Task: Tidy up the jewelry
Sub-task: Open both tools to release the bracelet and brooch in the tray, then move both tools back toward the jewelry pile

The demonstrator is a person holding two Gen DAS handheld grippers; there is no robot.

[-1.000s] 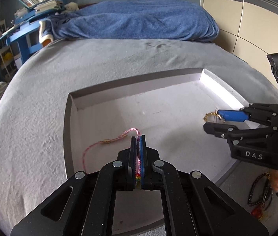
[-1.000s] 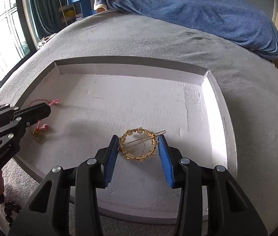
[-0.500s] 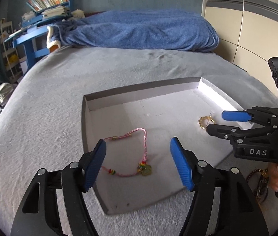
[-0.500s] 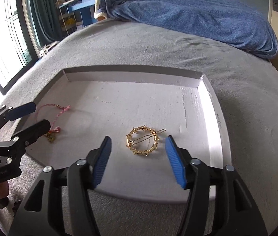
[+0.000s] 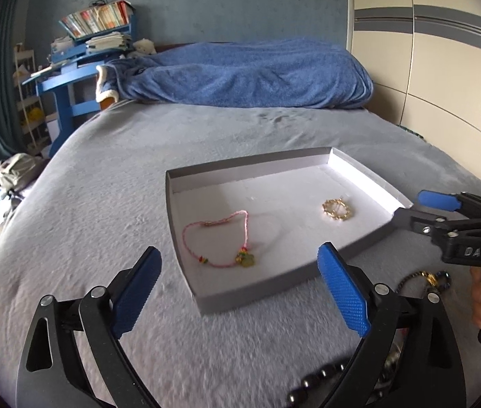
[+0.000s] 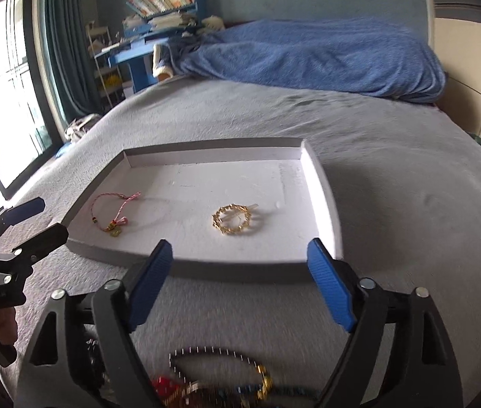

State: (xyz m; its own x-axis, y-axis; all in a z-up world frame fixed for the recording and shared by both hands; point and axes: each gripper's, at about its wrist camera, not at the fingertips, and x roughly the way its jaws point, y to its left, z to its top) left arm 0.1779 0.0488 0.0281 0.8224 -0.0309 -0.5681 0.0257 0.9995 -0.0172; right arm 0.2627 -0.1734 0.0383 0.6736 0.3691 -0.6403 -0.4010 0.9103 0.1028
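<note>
Grippers: left [image 5: 240,289] and right [image 6: 240,282] held wide, empty | bracelet [image 5: 220,241], hairpin [image 6: 235,223] laid apart in tray [image 6: 322,190]

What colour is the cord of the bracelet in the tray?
Pink cord, clearest in the left wrist view.

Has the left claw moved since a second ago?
Yes. The left claw has opened and pulled back out of the tray, leaving the pink bracelet inside.
</note>
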